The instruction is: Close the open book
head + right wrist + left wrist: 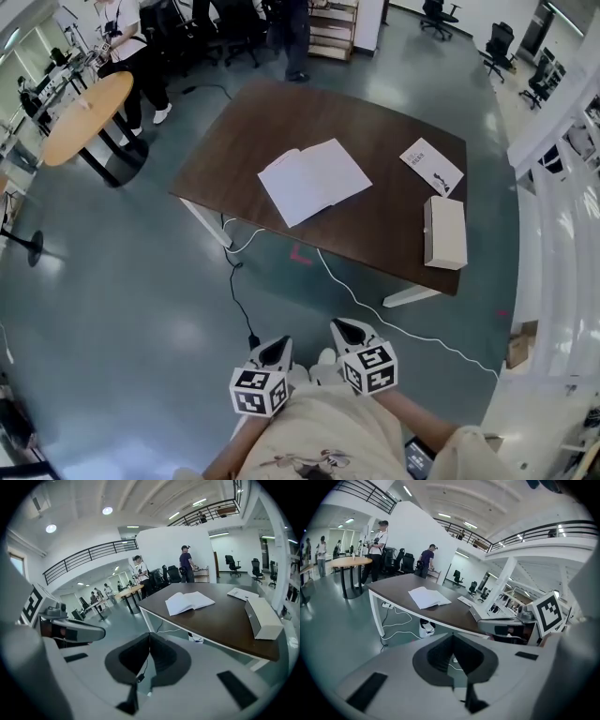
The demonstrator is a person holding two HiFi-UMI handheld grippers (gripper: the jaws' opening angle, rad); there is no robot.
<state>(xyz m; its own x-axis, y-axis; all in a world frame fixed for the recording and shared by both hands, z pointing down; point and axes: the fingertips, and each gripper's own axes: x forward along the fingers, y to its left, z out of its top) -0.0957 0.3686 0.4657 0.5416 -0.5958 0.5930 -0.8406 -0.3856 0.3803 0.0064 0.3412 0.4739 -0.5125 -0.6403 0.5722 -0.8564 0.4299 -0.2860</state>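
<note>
A dark table [375, 141] is standing on a glossy floor [112, 281], bearing one open book [314, 180] mid-top, one leaflet [431, 166] and one box [444, 232]. The left gripper [276, 347] and right gripper [348, 329] are hanging before it, jaws together, empty.

Both grippers sit side by side, close to the person's torso. The left gripper [277, 350] and right gripper [345, 330] point forward and downward, jaws pressed together, empty.

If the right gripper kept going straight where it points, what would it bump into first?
Probably the shiny grey-green floor, near the white cable, before the dark brown table. The shut right gripper tilts downward; depth is unclear.
</note>
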